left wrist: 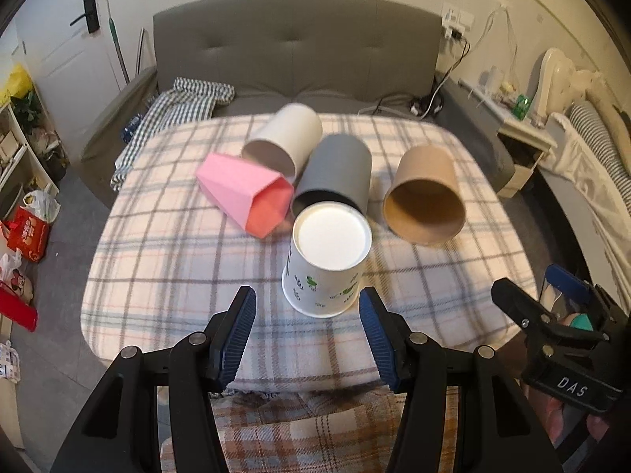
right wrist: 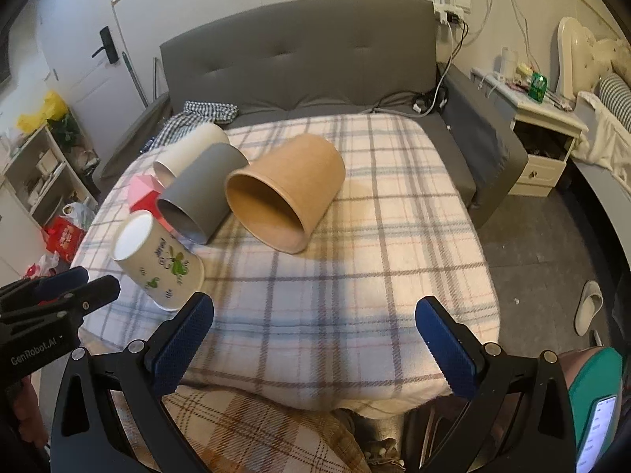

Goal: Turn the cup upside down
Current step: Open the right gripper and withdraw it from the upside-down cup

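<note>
A white paper cup with green prints stands upside down on the plaid blanket, its flat base up; it also shows in the right wrist view. My left gripper is open just in front of it, fingers apart on either side, not touching. My right gripper is open and empty near the blanket's front edge, right of the cup. Lying on their sides behind are a brown cup, a grey cup, a white cup and a pink cup.
A grey sofa stands behind the blanket-covered surface. A nightstand and a bed are at right, shelves and bags at left. A slipper lies on the floor.
</note>
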The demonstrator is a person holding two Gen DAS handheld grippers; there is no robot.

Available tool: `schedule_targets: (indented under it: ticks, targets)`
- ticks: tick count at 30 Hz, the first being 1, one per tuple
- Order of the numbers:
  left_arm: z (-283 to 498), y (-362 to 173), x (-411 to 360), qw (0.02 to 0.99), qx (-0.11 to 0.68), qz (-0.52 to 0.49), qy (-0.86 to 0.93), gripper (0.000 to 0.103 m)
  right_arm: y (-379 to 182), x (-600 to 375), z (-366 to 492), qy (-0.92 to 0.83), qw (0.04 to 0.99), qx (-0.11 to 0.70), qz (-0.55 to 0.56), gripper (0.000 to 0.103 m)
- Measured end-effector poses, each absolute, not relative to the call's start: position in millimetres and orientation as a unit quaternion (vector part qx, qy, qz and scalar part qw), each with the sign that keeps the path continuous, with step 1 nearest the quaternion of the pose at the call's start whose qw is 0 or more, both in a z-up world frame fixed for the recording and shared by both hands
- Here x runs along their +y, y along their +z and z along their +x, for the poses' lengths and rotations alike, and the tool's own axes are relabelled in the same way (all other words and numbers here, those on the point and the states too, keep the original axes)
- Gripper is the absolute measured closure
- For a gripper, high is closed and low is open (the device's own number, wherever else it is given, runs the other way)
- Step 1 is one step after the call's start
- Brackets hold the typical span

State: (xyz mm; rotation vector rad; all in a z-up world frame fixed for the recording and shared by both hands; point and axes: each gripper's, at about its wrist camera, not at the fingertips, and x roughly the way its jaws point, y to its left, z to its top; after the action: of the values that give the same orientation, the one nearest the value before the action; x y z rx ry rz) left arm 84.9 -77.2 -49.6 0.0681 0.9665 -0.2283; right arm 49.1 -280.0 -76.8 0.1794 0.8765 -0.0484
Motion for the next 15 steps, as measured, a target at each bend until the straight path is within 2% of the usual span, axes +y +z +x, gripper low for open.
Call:
schedule_targets:
  ticks: [7,11,15]
  targets:
    - [59,-8,-64,0.915,0.387,0.015,-0.112,0.045,-46,-266,28,-0.016,0.920,0.386,0.069,0.000]
    - [35,7,-51,0.935,0.338,0.013,-0.105,0.026,-29,-255,13,-0.007,0.933,0.356,0.057,0.000]
    - [12,13,-34,0.952,0.293,0.013,-0.083,0.016,-18,-243,-5,-0.002,0.945,0.324,0.050,0.000]
